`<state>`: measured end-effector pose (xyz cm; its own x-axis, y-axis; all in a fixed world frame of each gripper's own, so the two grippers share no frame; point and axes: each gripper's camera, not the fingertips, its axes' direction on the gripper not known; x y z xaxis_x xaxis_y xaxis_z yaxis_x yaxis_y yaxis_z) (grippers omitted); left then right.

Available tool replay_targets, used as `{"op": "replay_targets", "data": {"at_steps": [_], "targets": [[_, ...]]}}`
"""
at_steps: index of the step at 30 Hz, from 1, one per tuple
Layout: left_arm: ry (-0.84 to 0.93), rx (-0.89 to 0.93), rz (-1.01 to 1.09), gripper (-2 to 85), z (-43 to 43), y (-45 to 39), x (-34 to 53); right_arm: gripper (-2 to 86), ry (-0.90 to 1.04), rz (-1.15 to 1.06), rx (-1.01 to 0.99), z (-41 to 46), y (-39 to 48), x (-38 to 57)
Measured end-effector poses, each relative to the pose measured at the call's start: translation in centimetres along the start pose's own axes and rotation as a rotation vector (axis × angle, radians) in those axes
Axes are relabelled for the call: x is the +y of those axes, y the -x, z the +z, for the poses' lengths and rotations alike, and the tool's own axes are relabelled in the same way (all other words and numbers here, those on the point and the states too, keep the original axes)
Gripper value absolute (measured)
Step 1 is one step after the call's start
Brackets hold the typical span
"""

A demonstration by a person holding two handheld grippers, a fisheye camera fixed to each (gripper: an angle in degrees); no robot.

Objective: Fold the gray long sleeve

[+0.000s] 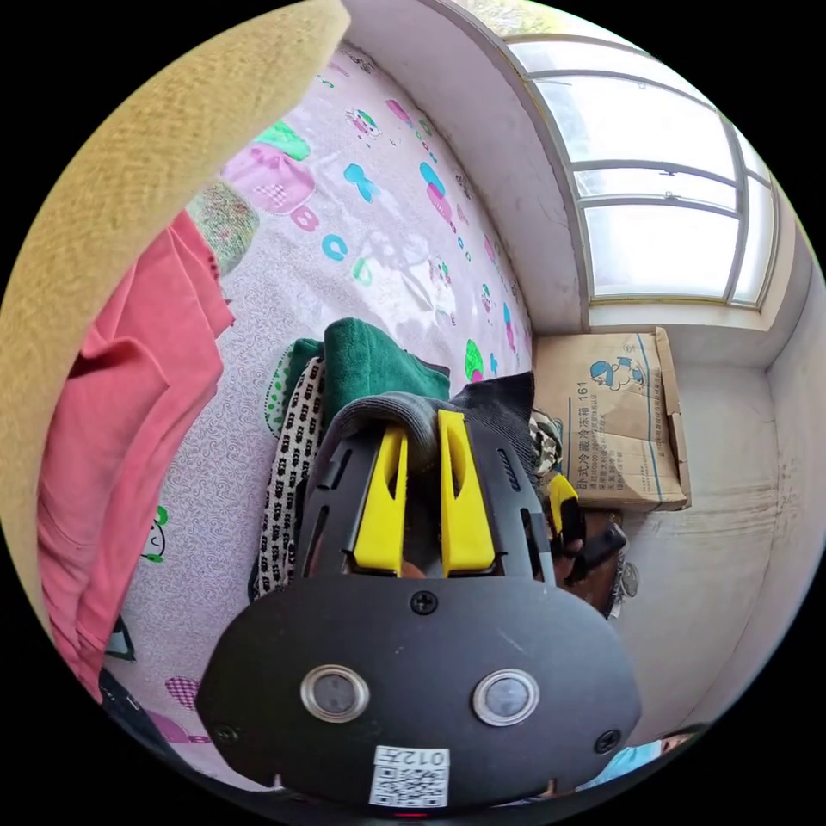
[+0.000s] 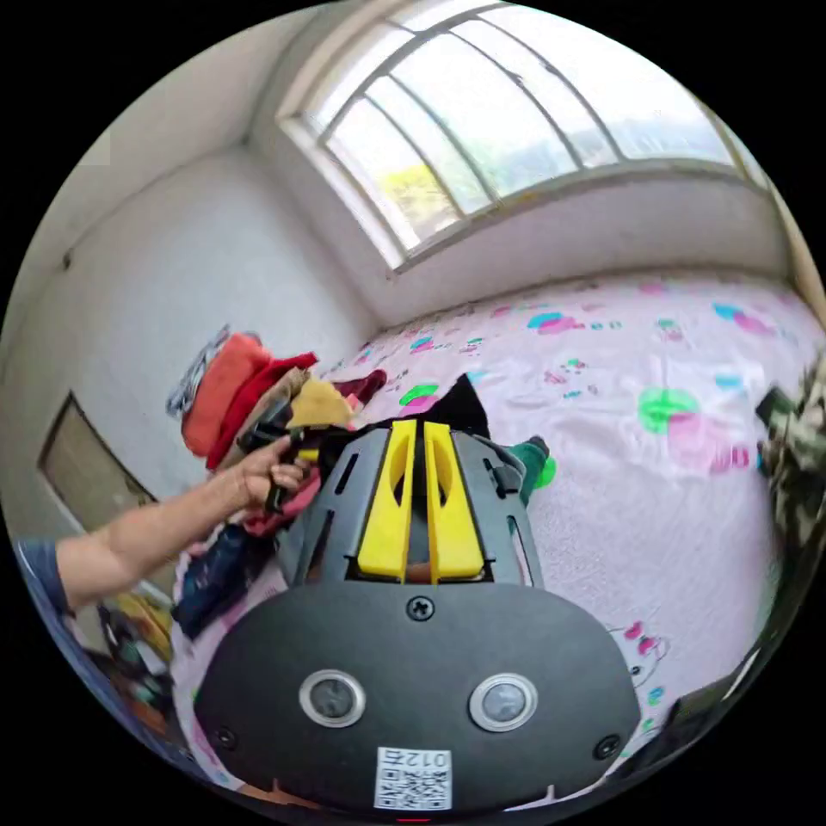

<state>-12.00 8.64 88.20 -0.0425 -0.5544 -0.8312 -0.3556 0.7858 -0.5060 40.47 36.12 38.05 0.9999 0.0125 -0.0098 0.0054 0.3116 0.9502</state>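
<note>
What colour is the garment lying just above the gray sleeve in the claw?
Dark green, seen best in the left gripper view.

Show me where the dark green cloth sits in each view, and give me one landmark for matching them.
Left gripper view: the dark green cloth lies on the patterned bedsheet near the picture's middle, just beyond the tips of the left gripper.
Right gripper view: a small part of it peeks out right of centre, beside the right gripper.
Shared landmark: the arched window above the bed.
</note>
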Motion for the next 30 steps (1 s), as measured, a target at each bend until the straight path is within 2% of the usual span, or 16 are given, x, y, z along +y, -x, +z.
{"op": "replay_targets", "data": {"at_steps": [2, 4, 5, 7, 10, 14, 18, 21, 22, 24, 26, 28, 30], "targets": [[0.021, -0.026, 0.019, 8.1, 1.0, -0.9, -1.1, 0.7, 0.199, -0.333, -0.027, 4.5, 6.9, 0.4], [0.036, -0.059, 0.021, 8.1, 1.4, -1.6, -1.6, 0.4, 0.302, -0.474, 0.003, 8.7, 10.1, 1.3], [0.048, -0.089, 0.02, 8.2, 1.6, -2.2, -1.9, 0.2, 0.371, -0.475, 0.041, 12.0, 10.6, 1.4], [0.066, -0.145, 0.006, 8.4, 1.7, -3.3, -2.1, 0.1, 0.471, -0.378, 0.011, 16.3, 9.3, 0.8], [0.109, -0.285, -0.007, 8.7, 1.5, -5.9, -3.0, -0.1, 0.461, -0.268, -0.06, 19.3, 7.6, 0.3], [0.303, -0.431, 0.083, 9.2, 3.2, -8.8, -4.4, -0.2, 0.497, -0.114, -0.179, 20.7, 4.7, -1.2], [0.369, -0.479, 0.083, 9.5, 4.1, -9.4, -4.8, -0.2, 0.557, 0.028, -0.29, 21.8, 2.1, -3.8], [0.309, -0.325, -0.054, 10.0, 3.3, -7.4, -4.5, -0.1, 0.495, 0.302, -0.52, 22.3, -2.3, -5.9], [0.282, -0.236, -0.154, 10.7, 2.8, -5.7, -4.2, 0.0, 0.408, 0.425, -0.613, 22.1, -4.3, -6.1], [0.166, -0.055, -0.234, 12.0, 2.0, -3.4, -3.1, 0.0, 0.317, 0.535, -0.576, 21.9, -6.1, -5.4], [-0.083, 0.264, -0.241, 12.9, 0.8, -1.0, -0.3, 0.0, 0.342, 0.539, -0.403, 22.2, -6.6, -3.7], [-0.207, 0.389, -0.181, 11.2, 0.5, -0.4, 1.9, -0.1, 0.267, 0.559, -0.406, 21.7, -6.6, -2.9], [-0.244, 0.413, -0.044, 8.8, 0.2, -1.3, 3.8, -0.1, 0.212, 0.526, -0.345, 20.7, -5.6, -3.6]]}}
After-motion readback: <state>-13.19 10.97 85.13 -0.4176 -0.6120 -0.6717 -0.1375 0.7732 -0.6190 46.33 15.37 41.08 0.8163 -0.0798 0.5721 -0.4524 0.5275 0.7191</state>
